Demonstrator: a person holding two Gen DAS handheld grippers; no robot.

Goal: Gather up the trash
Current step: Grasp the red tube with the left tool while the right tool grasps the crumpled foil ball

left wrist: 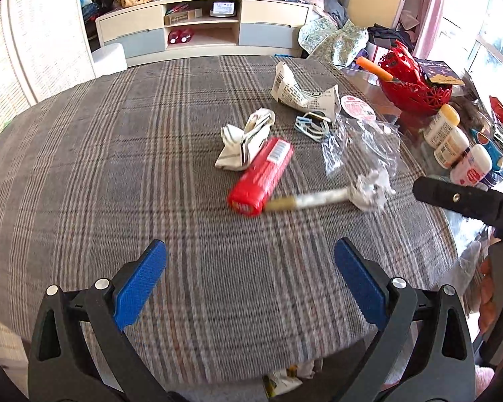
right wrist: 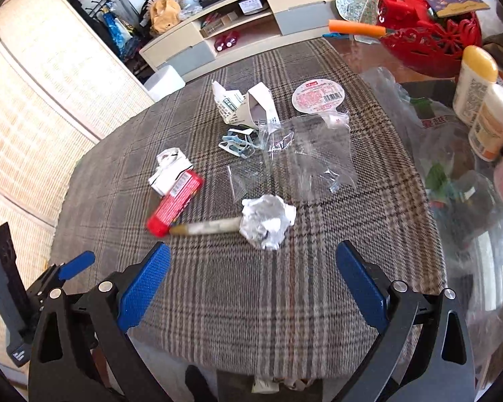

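Note:
Trash lies scattered on a plaid tablecloth (left wrist: 151,154). A red wrapper tube (left wrist: 261,176) (right wrist: 176,202) rests beside a crumpled white paper (left wrist: 244,142) (right wrist: 169,167). A foil ball on a paper stick (left wrist: 369,189) (right wrist: 266,221) lies just right of it. Clear plastic film (left wrist: 358,144) (right wrist: 305,157), a torn printed carton (left wrist: 301,92) (right wrist: 248,104), blue scraps (left wrist: 313,127) (right wrist: 238,142) and a round lid (right wrist: 318,95) sit farther back. My left gripper (left wrist: 249,268) is open over bare cloth. My right gripper (right wrist: 253,271) is open just short of the foil ball.
A red openwork basket (left wrist: 415,83) (right wrist: 429,40) holding an orange-handled tool stands at the back right, with several white bottles (left wrist: 452,147) (right wrist: 483,97) on the glass table part. A TV cabinet (left wrist: 204,26) stands behind the table, and a woven screen (right wrist: 50,83) at the left.

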